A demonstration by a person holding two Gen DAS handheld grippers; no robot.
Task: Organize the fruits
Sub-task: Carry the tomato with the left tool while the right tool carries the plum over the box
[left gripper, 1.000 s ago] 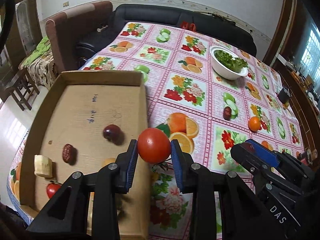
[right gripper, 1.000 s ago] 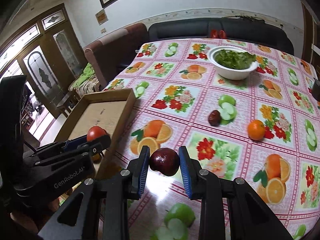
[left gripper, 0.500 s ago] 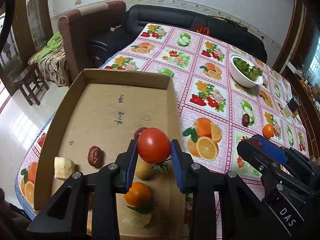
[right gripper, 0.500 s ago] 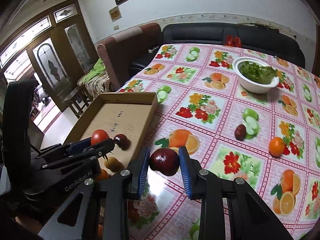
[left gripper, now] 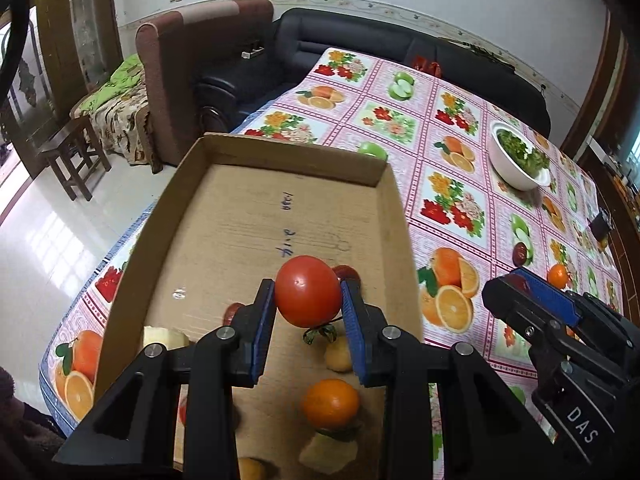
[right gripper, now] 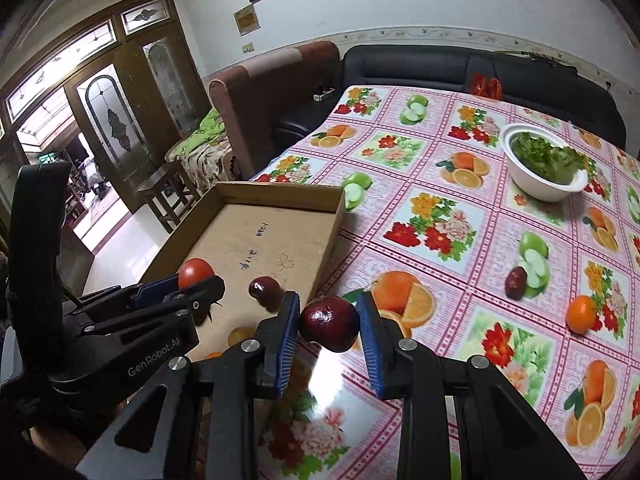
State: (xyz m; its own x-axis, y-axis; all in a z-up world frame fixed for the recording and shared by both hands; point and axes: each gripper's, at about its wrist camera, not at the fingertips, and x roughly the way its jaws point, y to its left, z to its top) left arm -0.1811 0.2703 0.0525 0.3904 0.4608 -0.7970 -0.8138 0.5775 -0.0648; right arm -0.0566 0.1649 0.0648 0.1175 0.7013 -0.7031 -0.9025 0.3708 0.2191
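Red tomato [left gripper: 307, 291] clamped in left gripper [left gripper: 307, 312], held above the cardboard tray [left gripper: 256, 152]. Dark plum [right gripper: 329, 323] pinched in right gripper [right gripper: 329, 330], just outside the tray's right wall. Already inside the tray: orange [left gripper: 330, 403], another plum [right gripper: 265, 289], some smaller pieces. Left to collect, well right of the tray: small orange [right gripper: 581, 313] and dark date [right gripper: 515, 281]. About half done, probably.

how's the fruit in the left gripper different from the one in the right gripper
The tomato in the left gripper is bright orange-red and matte, while the dark plum in the right gripper is deep maroon and glossy. The tomato has a green stem hanging beneath it; the dark plum shows none. The tomato is above the cardboard box, the dark plum above the tablecloth beside it. Both are round and clamped between blue fingers.
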